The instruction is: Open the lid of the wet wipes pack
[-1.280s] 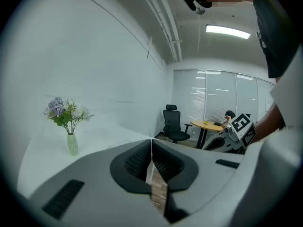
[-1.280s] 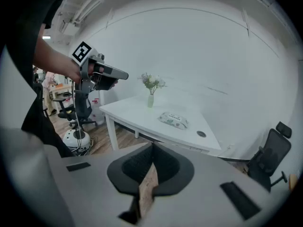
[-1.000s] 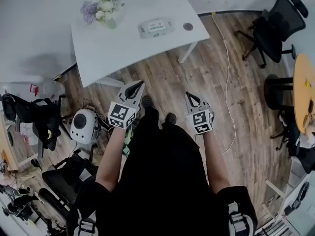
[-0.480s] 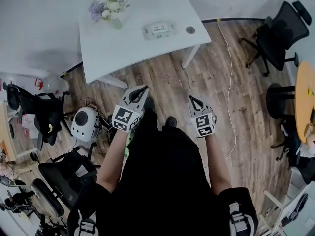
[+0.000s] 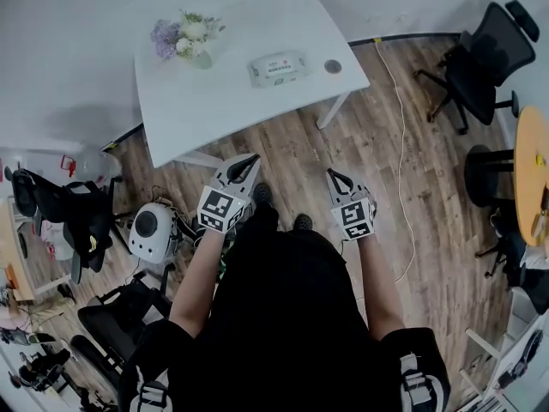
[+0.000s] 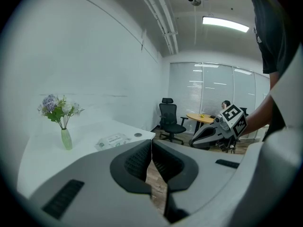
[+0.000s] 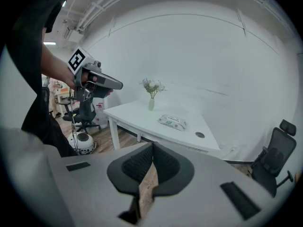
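The wet wipes pack lies flat with its lid down on the white table, right of the middle. It also shows in the left gripper view and the right gripper view. My left gripper is held over the wooden floor, well short of the table, jaws shut with nothing between them. My right gripper hangs beside it, also shut and empty. Both point toward the table.
A vase of flowers stands at the table's left, and a round grommet lies right of the pack. Black office chairs and a round wooden table are at the right. A cable runs across the floor. A white round device and dark chairs are at the left.
The table and pack sit slightly lower in the head view than before. Both grippers stay shut, held in front of the body at about the same place.
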The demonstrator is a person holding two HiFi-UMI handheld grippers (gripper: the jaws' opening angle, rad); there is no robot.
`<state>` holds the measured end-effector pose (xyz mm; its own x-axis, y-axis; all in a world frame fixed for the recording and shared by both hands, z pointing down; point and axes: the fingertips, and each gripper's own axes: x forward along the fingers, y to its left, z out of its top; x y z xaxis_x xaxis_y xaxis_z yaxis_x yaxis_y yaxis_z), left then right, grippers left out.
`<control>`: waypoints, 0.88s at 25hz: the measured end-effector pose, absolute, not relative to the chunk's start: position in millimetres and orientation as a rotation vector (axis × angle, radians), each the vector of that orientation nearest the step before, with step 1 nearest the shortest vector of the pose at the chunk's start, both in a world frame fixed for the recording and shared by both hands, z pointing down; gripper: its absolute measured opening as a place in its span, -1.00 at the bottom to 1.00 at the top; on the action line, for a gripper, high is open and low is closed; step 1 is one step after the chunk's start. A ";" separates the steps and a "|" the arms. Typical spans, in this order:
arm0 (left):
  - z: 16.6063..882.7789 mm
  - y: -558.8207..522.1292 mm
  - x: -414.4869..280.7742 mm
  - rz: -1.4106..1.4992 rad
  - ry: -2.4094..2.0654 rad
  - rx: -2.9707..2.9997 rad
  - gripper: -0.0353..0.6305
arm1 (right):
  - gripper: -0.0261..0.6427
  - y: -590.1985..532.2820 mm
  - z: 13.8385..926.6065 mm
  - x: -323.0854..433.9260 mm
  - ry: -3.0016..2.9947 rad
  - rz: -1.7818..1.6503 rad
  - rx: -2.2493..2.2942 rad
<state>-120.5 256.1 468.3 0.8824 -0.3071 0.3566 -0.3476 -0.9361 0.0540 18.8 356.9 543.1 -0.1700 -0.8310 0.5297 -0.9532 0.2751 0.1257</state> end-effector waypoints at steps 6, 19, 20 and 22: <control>474.2 210.0 -117.0 0.533 -0.426 2.938 -0.83 | -0.87 312.2 539.1 16.1 -2.005 0.342 1.655; 483.5 129.1 -116.1 0.529 -0.259 2.953 -0.83 | -0.87 242.5 542.1 5.3 -1.900 0.390 1.757; 484.4 125.3 -116.4 0.531 -0.249 2.953 -0.83 | -0.87 238.8 542.5 4.5 -1.893 0.394 1.762; 485.9 117.7 -117.2 0.533 -0.234 2.952 -0.83 | -0.87 231.6 543.4 2.3 -1.884 0.401 1.769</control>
<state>-117.2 117.7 485.9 0.9256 -0.1283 0.3561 -0.1752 -0.9792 0.1025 2.3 231.6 543.4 -0.0112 -0.8315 0.5554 -0.9857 0.1026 0.1337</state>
